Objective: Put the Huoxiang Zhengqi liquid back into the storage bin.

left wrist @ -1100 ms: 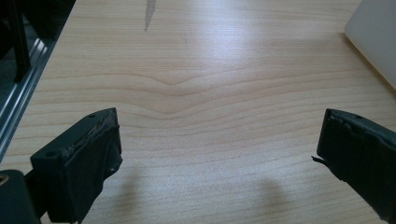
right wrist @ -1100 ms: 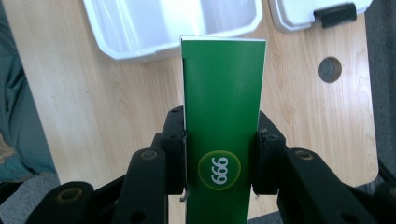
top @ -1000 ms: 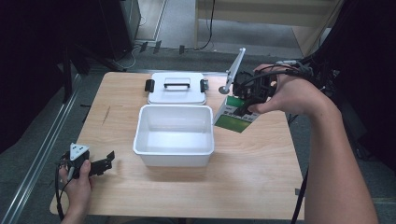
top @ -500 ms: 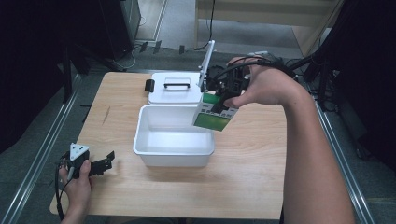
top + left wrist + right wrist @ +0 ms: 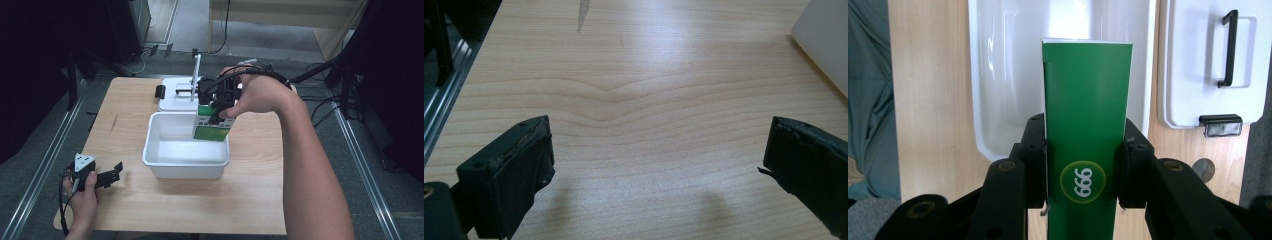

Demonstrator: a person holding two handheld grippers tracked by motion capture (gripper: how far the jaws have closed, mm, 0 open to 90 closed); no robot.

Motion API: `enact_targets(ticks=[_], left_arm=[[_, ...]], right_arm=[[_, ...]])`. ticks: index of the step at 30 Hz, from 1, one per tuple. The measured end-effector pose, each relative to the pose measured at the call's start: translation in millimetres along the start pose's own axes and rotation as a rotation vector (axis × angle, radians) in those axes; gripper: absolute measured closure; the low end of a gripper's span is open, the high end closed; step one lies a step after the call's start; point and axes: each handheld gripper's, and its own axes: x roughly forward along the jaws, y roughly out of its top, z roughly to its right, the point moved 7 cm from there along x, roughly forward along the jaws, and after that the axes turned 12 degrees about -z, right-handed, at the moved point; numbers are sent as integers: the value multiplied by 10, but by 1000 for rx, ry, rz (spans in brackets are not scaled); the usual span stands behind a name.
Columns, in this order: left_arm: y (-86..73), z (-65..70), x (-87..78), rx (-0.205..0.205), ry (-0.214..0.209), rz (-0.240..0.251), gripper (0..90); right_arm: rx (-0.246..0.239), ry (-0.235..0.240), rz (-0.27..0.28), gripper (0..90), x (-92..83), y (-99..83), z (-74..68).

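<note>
My right gripper is shut on a green box with a white top, held above the right end of the white tub. In the right gripper view the green box carries a round "666" mark and stands between both jaws, pointing down over the white tub. My left gripper rests low at the table's front left corner, open, with bare wood between its fingers.
A white lid with a black handle and side clips lies flat behind the tub; the lid sits beside the tub in the right gripper view. A cable runs over the right hand. The wooden table ends near metal rails on both sides.
The right gripper has carried the green box leftward from the table's right side to above the tub's right end. The left gripper has stayed put.
</note>
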Motion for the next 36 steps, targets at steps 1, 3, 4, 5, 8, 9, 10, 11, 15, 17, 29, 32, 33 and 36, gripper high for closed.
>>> enact_targets(ticks=[1,3,4,5,8,9,10,11,15,17,29,32,33,36], left_arm=[[0,-1,0,0,0,-1,6],[0,-1,0,0,0,-1,6],[0,-1,0,-1,0,0,6],[0,-1,0,-1,0,0,6],[0,-2,0,-1,0,-1,6],[2,0,1,-4,-1,2,6],[2,0,2,-4,-1,2,6],[2,0,2,-3,-2,2,6],[2,-2,1,0,0,2,6],[2,-2,1,-1,0,2,6],[-1,-3,-3,0,-2,-2,6],[-1,-3,-3,1,-2,-2,6],[-1,-4,-3,1,-1,-2,5],[-1,-6,-3,4,-1,-2,6]], right_arm=[[-9,-5,0,648,21,17,9],[-18,-7,-9,648,59,40,9],[-21,-6,-11,648,81,51,9],[-23,-8,-21,648,101,50,12],[-32,-19,-43,647,164,45,33],[-38,-24,-45,647,188,44,42],[-39,-21,-51,648,212,40,43],[-29,-17,-53,647,233,36,38],[-34,-5,-50,647,314,43,41],[-37,0,-56,647,352,52,34],[-49,-1,-67,646,575,89,39],[-62,-1,-77,646,640,113,48],[-52,4,-81,646,665,120,41],[-58,11,-108,646,724,138,41]])
